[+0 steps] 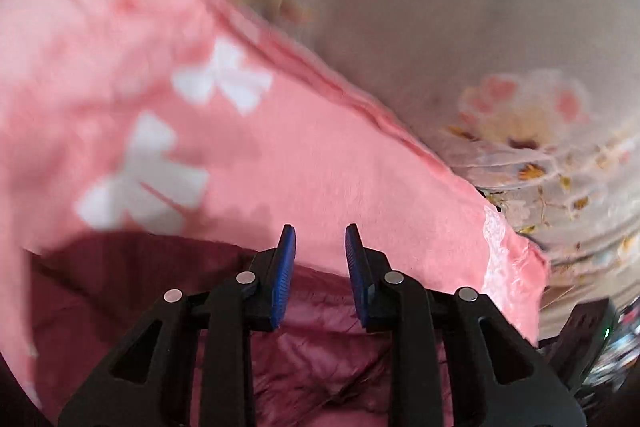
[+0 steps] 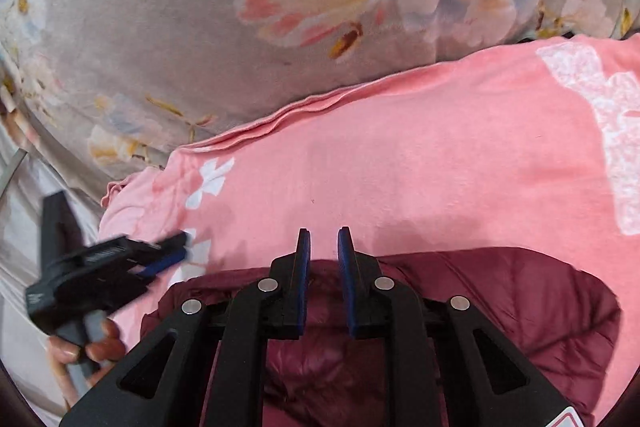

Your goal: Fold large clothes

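At the far left of the right wrist view, the person's left hand (image 2: 86, 347) wraps its fingers around a grey handle, holding the left gripper (image 2: 176, 251) so it reaches in sideways, pointing toward the right over the near-left corner of the pink garment (image 2: 400, 179). It is motion-blurred there, but its blue pads appear parted. In the left wrist view the same left gripper (image 1: 320, 239) shows its two blue-padded fingers (image 1: 285, 267) standing clearly apart with nothing between them, their tips hovering just over the pink cloth (image 1: 320, 163), which is smeared by blur along with its white bow prints (image 1: 224, 75).

The pink garment lies spread flat across a floral bedsheet (image 2: 140, 27), its folded edges stacked along the far side. Nearer the cameras, a maroon quilted jacket (image 2: 500, 307) lies on top of the pink cloth; it also shows below the left gripper as maroon fabric (image 1: 320, 355).

Toward the right, the right gripper (image 2: 323, 241) points straight ahead over the jacket's far edge, level and centred. Its fingers (image 2: 347, 267) are parted by a narrow gap and hold nothing; the tips sit just above the line where maroon meets pink. A large white print (image 2: 616, 147) marks the pink garment at far right.
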`<state>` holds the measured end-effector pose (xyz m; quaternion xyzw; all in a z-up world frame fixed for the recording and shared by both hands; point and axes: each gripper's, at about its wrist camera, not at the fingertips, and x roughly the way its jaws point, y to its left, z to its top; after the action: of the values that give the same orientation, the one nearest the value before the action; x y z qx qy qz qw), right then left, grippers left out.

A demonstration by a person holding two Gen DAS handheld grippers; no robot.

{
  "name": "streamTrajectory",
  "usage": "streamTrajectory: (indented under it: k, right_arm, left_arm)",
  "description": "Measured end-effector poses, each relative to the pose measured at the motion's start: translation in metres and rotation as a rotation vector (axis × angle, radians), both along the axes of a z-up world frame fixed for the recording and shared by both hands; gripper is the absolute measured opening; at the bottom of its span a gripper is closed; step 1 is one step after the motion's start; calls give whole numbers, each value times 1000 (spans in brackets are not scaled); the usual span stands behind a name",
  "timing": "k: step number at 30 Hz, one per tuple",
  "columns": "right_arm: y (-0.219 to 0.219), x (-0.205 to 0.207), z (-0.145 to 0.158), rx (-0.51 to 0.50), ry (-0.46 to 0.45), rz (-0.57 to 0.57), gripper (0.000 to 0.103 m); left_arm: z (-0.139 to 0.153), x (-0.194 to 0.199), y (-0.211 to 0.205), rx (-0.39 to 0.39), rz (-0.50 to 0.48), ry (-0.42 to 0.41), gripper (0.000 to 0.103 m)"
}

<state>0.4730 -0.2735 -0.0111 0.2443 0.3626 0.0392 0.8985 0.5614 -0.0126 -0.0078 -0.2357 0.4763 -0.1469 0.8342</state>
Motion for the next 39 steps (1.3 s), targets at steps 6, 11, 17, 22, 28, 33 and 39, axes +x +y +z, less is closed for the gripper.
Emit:
streamTrajectory:
  k: [6, 11, 17, 22, 28, 33, 39]
  right_arm:
    - [13, 4, -26, -65, 54, 57, 16]
    - [11, -8, -47, -70, 93, 68, 16]
    - [26, -15, -61, -192, 111, 111, 15]
    - [27, -10, -79, -258, 141, 126, 6]
    - [25, -7, -85, -246, 130, 124, 4]
    - [24, -7, -85, -234, 123, 125, 3]
    - [18, -10, -86, -209, 113, 124, 2]
  left_arm:
    - [-53, -16, -7, -7, -45, 98, 15]
    - [-76, -45, -3, 42, -89, 104, 5]
    - [-84, -53, 0, 72, -88, 39, 2]
    - [-68, -66, 2, 31, -93, -20, 2]
    - [-19, -64, 21, -46, -37, -129, 2]
    - [-58, -35, 3, 19, -37, -4, 2]
    - [-88, -45, 3, 29, -40, -27, 0]
